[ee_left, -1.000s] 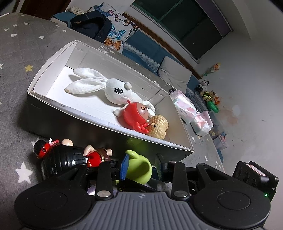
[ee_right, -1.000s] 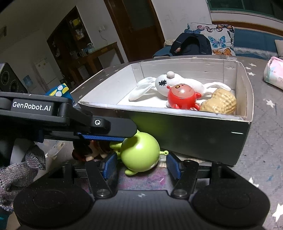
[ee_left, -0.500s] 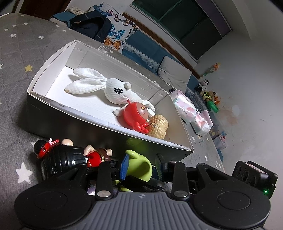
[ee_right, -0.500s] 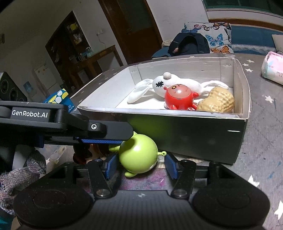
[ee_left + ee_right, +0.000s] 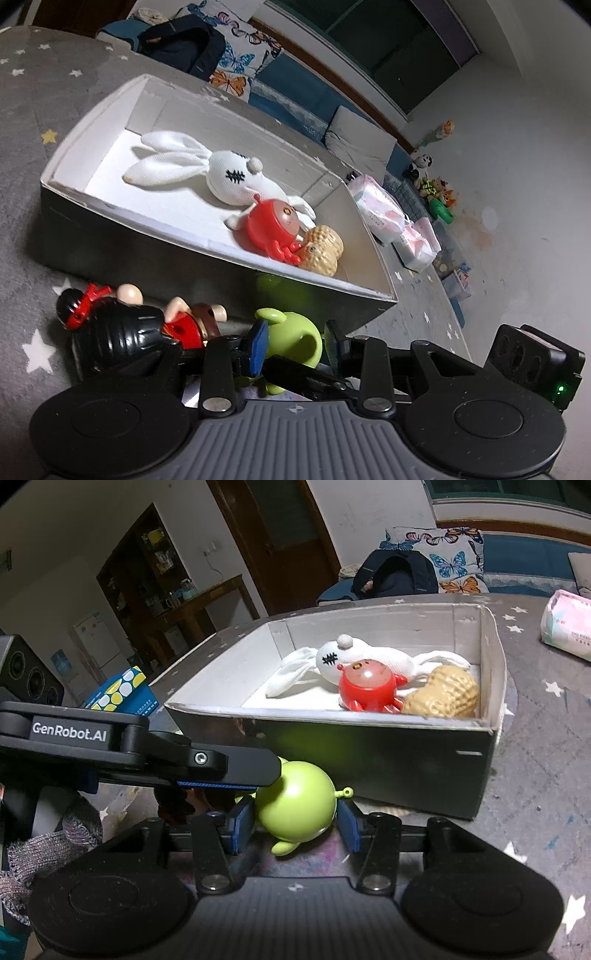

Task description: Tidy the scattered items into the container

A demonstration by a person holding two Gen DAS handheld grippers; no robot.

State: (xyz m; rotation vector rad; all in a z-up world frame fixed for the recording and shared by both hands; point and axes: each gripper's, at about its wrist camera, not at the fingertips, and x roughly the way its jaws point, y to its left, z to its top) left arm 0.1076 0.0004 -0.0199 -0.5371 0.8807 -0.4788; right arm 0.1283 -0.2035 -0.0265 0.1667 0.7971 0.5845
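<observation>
Green toy (image 5: 295, 797) sits between the closing right hand-held gripper's (image 5: 293, 825) jaws.

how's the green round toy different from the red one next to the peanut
The green round toy lies outside the box, on the star-patterned cloth against its dark front wall; the red toy already lies inside, touching the peanut toy and the white rabbit.
The green toy sits between the right claw's closing pads; nothing grips the red toy.
The green toy looks plain; the red one shows a face.
Both are round, glossy, with small limbs.
</observation>
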